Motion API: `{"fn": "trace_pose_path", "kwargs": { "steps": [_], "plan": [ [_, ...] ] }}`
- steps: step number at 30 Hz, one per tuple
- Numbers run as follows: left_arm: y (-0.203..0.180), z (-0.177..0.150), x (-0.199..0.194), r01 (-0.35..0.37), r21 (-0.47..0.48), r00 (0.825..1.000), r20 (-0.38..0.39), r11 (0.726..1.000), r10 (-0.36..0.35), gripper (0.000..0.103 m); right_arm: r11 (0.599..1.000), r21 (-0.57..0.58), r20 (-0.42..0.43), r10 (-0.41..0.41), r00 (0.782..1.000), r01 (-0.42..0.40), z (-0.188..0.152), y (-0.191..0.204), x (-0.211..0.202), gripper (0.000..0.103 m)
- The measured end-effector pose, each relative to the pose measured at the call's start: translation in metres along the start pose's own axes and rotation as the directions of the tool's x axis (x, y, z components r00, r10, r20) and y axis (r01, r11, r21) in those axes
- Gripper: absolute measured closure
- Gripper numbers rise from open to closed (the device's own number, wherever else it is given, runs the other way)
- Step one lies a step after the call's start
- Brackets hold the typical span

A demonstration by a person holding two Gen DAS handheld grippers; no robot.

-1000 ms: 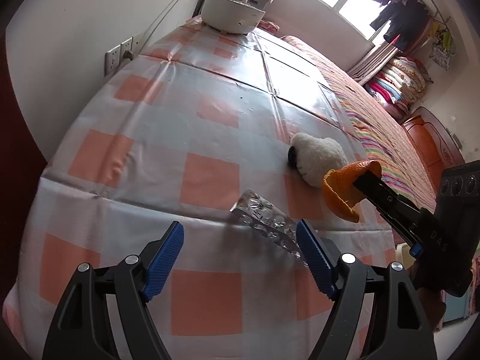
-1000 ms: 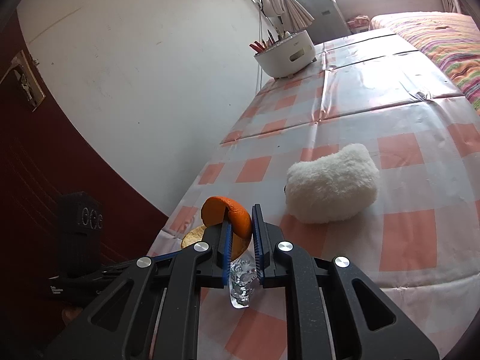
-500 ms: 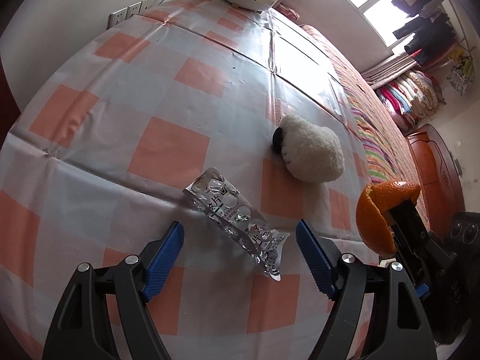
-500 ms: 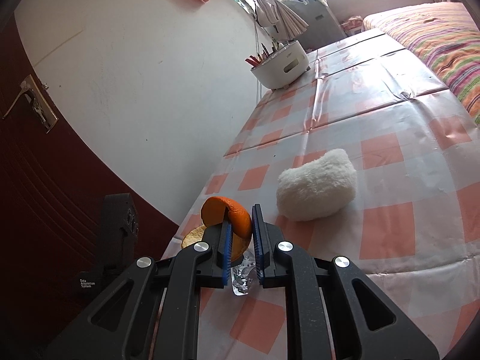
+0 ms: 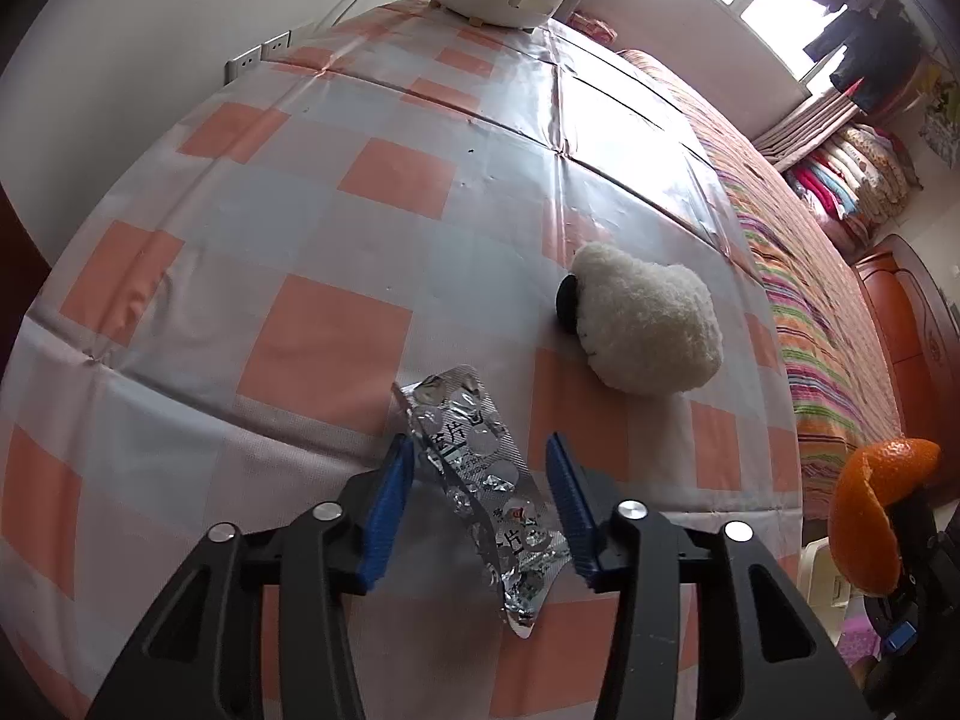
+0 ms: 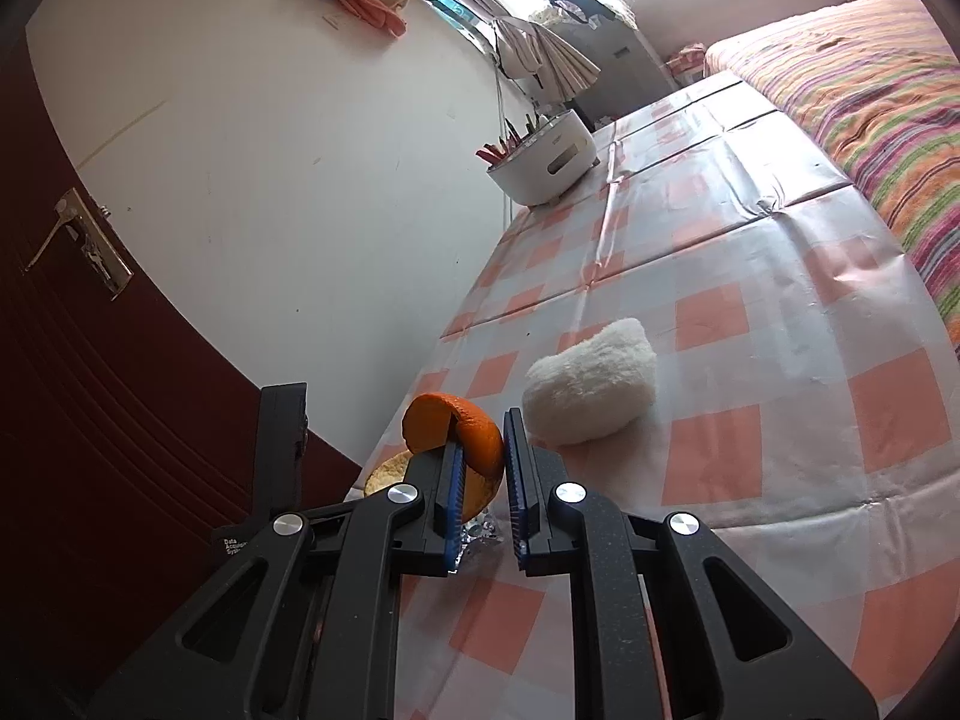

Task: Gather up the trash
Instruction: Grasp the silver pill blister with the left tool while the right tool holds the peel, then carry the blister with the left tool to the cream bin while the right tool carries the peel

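Left jaws closing around the blister pack

The left gripper [image 5: 480,504], spread wide a second ago, now narrows beside the foil blister pack [image 5: 480,474] at the table's [image 5: 324,336] near edge; the right gripper [image 6: 483,480] still pinches orange peel [image 6: 465,438].

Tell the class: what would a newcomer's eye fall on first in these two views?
A crumpled silver blister pack lies near the checked table's front edge, between the closing jaws of the left gripper. The bright orange peel is pinched in the right gripper, and a fluffy white toy rests just beyond the pack.
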State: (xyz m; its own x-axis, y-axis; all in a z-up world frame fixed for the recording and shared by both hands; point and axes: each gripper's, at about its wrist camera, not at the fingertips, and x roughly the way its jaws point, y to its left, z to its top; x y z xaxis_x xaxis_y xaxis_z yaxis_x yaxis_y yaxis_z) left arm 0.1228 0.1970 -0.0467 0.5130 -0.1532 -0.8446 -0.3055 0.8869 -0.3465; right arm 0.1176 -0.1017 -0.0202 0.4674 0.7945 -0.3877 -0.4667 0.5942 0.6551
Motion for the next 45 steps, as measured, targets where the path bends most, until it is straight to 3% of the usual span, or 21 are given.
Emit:
{"fn": "trace_pose_path", "kwargs": {
  "steps": [3,9,25,35,45],
  "plan": [
    [-0.001,0.001,0.004,0.012,0.012,1.0,-0.008,1.0,-0.012,0.079,1.0,-0.003,0.013,-0.005,1.0,0.005,0.001,-0.001,-0.007,0.091],
    [-0.007,-0.001,0.005,0.065,0.03,0.998,-0.008,0.997,-0.065,0.092,1.0,-0.013,0.04,-0.014,0.999,0.015,0.002,-0.001,-0.02,0.091],
    [-0.046,-0.015,-0.021,0.128,0.155,0.987,0.075,0.98,-0.141,0.094,0.996,-0.023,0.11,-0.088,0.99,0.091,-0.001,-0.018,-0.061,0.091],
    [-0.076,-0.029,-0.021,0.167,0.219,0.982,0.056,0.961,-0.183,0.094,0.987,-0.021,0.157,-0.153,0.976,0.158,-0.007,-0.035,-0.101,0.091],
    [-0.123,-0.054,-0.019,0.215,0.318,0.973,0.012,0.923,-0.231,0.094,0.975,-0.012,0.223,-0.212,0.952,0.22,-0.013,-0.048,-0.151,0.091]
  ]
}}
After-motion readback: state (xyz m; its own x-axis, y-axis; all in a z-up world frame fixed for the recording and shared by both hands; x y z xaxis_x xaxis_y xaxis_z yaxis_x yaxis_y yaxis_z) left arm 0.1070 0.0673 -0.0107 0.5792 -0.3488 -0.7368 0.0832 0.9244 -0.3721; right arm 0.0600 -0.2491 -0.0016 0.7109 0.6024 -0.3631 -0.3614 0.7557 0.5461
